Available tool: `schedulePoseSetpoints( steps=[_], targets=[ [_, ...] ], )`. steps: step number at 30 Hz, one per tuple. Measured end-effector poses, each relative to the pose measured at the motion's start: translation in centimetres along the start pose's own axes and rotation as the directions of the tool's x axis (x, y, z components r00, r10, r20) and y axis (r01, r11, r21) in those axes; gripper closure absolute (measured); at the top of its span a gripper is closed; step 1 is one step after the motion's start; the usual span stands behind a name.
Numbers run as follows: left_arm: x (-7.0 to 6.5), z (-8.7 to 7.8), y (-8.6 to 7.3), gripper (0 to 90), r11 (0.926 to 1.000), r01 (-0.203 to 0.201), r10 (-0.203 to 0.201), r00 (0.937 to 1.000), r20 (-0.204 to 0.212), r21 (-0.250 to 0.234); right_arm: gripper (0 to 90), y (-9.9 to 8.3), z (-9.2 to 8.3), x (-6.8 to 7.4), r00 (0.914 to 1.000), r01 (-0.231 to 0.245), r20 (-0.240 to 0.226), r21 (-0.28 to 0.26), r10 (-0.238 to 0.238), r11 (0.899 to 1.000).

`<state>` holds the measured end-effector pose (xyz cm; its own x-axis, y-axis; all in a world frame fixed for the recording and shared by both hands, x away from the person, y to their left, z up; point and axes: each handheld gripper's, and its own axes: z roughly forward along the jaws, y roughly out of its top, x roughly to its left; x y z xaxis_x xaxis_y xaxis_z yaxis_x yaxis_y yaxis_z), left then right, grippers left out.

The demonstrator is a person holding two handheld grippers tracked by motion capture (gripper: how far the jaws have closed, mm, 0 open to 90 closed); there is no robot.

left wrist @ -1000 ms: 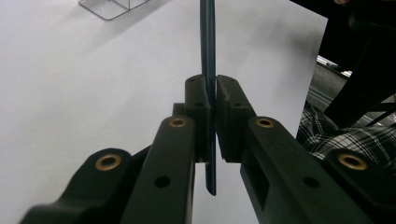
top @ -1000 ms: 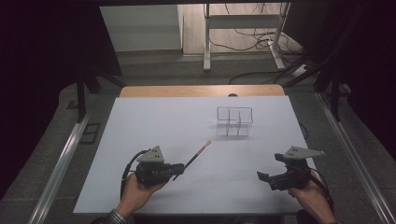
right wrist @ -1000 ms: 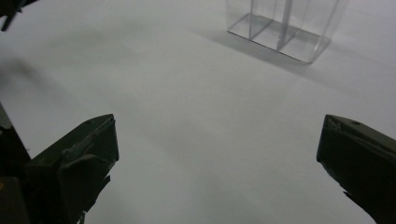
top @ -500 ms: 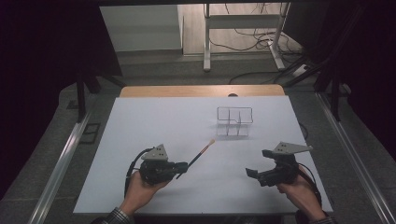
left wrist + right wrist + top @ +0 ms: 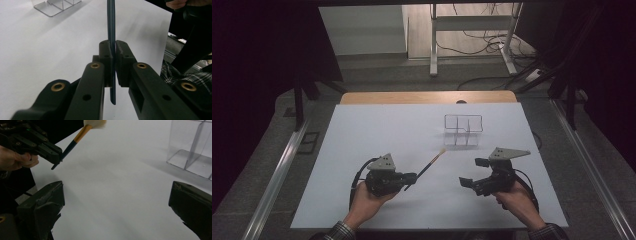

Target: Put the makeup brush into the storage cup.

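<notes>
Covering most of the table, a white sheet (image 5: pixel 377 130) is seen, with a clear acrylic organizer (image 5: pixel 463 130) standing toward its far right. The left gripper (image 5: pixel 411 177) is held low over the near part of the sheet, its jaws pressed together on the dark handle of a brush (image 5: pixel 428 167); the pale bristle tip is pointed toward the organizer and kept apart from it. The right gripper (image 5: pixel 473 173) is held just right of the brush, jaws spread wide with nothing between them.
</notes>
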<state>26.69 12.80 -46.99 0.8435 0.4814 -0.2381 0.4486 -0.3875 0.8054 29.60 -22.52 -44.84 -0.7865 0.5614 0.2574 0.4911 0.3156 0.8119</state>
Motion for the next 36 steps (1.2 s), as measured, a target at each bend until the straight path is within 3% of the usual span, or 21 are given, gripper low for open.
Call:
schedulePoseSetpoints(
  steps=[22, 32, 36],
  targets=[
    [-0.6, 0.9, 0.4, 84.8, 0.9996, -0.028, 0.028, 0.9994, 0.022, -0.007, 2.2, 2.1, 3.7, 2.1, 0.9936, -0.052, -0.099, 0.013, 0.053, 0.999],
    [-0.8, 1.1, 0.5, 84.8, 0.9993, -0.034, 0.035, 0.9989, 0.032, -0.013, 12.1, 2.7, 4.9, 2.5, 0.9907, -0.063, -0.118, 0.04, 0.068, 0.997],
    [-1.0, 1.2, 0.6, 84.8, 0.9991, -0.04, 0.041, 0.9986, 0.034, -0.014, 16.3, 2.9, 5.2, 2.5, 0.9857, -0.074, -0.148, 0.042, 0.079, 0.996]
  ],
)
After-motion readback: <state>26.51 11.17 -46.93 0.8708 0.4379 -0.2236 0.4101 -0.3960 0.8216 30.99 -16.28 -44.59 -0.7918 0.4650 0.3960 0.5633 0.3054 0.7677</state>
